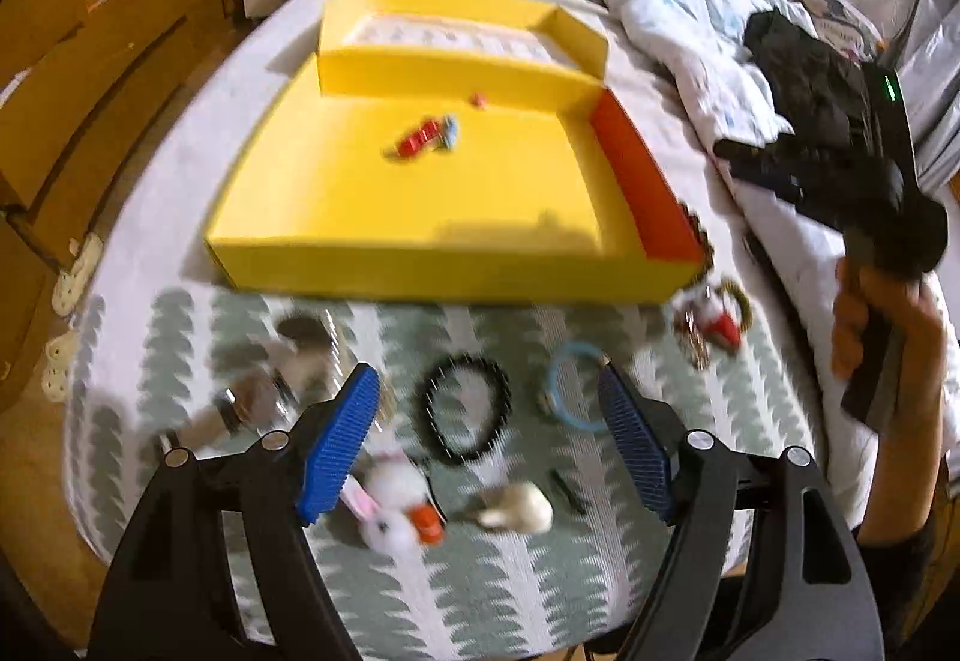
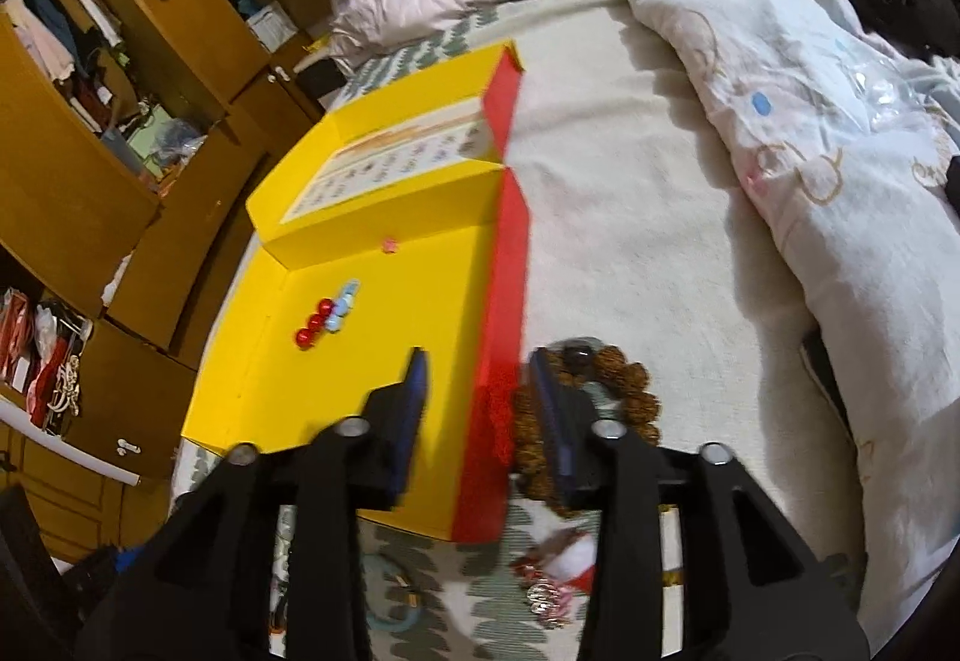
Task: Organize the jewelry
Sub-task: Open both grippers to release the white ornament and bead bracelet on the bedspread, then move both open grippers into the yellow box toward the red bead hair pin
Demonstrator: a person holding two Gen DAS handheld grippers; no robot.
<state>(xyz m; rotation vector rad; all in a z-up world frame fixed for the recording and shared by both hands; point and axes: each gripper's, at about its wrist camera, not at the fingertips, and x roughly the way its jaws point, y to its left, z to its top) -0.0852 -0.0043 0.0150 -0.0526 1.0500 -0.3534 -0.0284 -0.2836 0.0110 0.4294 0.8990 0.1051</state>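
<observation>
I am holding my left tool [image 1: 489,445] with its blue pads spread wide and nothing between them, hovering above the patterned bed [image 1: 480,589]. Below it are lying a black beaded bracelet [image 1: 465,409], a light blue bangle [image 1: 573,388], a white rabbit plush charm [image 1: 390,511] and a pale furry piece [image 1: 519,508], all blurred. Beyond them a yellow box [image 1: 360,193] with a red side wall [image 1: 642,175] is sitting open on the bed, and red and blue beads [image 1: 426,138] are resting on its floor. A small pink bead [image 1: 478,99] is lying apart from them, near the inner wall. I am keeping my right tool [image 2: 480,415] released too, its jaws partly parted and straddling the red wall without pressing on it. A brown beaded bracelet [image 2: 636,391] is lying on the bed just outside that wall, partly hidden by the right finger. A red and white charm cluster [image 2: 564,571] is lying nearer the camera.
</observation>
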